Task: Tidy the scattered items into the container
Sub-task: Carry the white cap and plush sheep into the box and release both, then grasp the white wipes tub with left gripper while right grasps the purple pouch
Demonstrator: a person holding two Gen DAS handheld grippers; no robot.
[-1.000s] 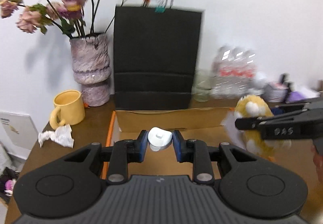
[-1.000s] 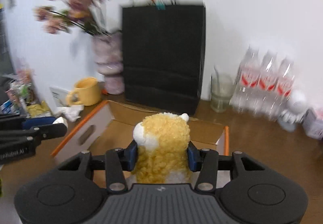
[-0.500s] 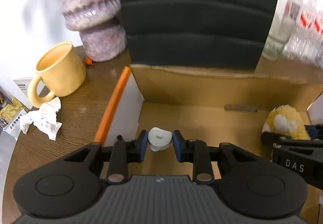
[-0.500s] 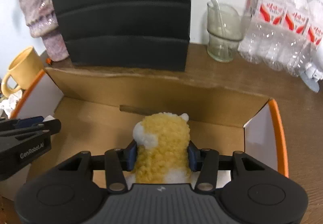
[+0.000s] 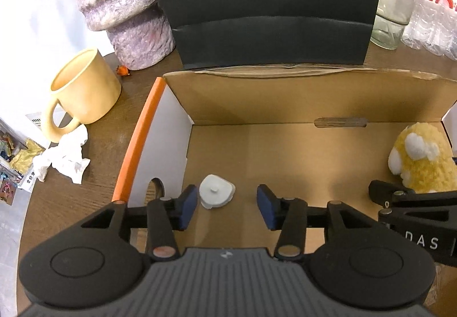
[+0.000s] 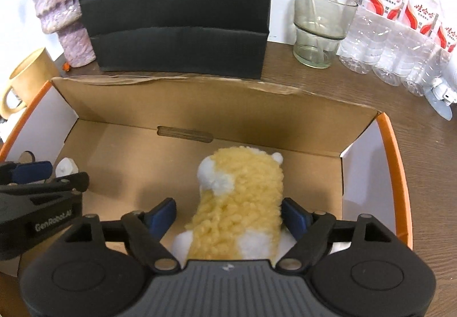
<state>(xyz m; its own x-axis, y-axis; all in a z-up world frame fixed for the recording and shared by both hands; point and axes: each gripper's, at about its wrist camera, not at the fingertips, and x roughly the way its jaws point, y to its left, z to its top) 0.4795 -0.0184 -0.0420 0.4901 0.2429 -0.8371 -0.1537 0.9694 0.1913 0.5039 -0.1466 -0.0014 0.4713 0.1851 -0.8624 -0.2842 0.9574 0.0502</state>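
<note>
Both grippers down inside cardboard box (image 5: 285, 105), jaws just been opening. Left gripper (image 5: 227, 207) spread; white cap (image 5: 216, 193) on box floor between pads, hard by left pad, well clear of right one, so released. Right gripper (image 6: 228, 217) spread wide; yellow plush toy (image 6: 240, 197) between pads, upright, left pad clear, right-pad contact hard to tell. Box holds cap at left, toy at right. Crumpled tissue (image 5: 67, 157) outside by mug (image 5: 82, 88), nearer left hand; prob next pick.

The brown wooden table (image 6: 328, 82) carries a cardboard box (image 6: 200, 100), yellow mug (image 5: 82, 85), glass (image 6: 320, 28) and black bag (image 6: 177, 17).
</note>
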